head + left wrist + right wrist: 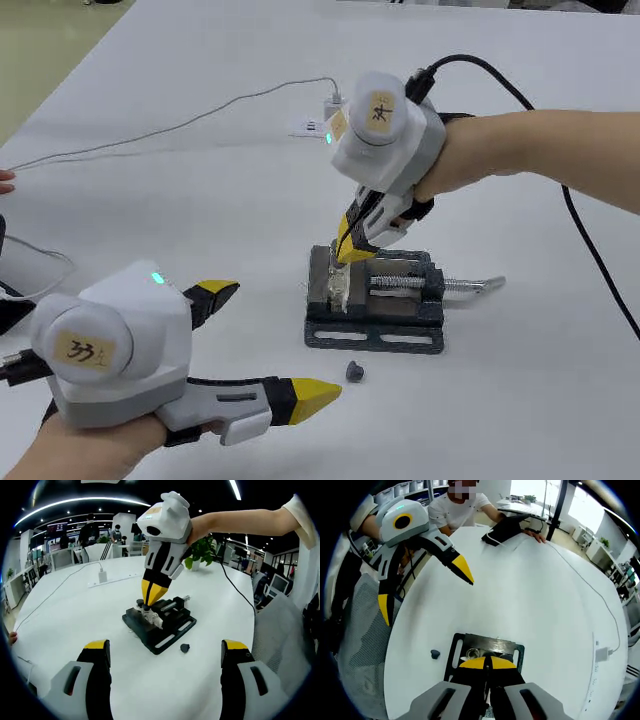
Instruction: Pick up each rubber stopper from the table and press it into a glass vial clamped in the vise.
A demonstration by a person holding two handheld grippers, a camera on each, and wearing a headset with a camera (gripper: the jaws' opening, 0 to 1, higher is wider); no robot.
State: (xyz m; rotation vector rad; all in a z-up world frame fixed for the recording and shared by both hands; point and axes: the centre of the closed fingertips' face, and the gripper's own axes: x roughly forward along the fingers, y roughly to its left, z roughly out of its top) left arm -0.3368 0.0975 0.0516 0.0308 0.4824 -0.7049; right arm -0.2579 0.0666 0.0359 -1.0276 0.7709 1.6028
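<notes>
A black vise [400,312] stands mid-table with a glass vial [340,290] clamped at its left end. My right gripper [350,250] points straight down onto the vial's top, jaws shut, tips together; whether a stopper lies under them I cannot tell. In the left gripper view its yellow tips [150,597] sit just over a dark cap on the vial [147,611]. One loose dark rubber stopper [354,372] lies on the table just in front of the vise [167,625]. My left gripper [275,340] hovers open and holds nothing, near the front left.
A white cable with a charger [315,127] runs across the far side. The right gripper's black cord [590,250] trails right. The vise handle [480,286] sticks out rightward. A person's fingers [5,182] rest at the left edge.
</notes>
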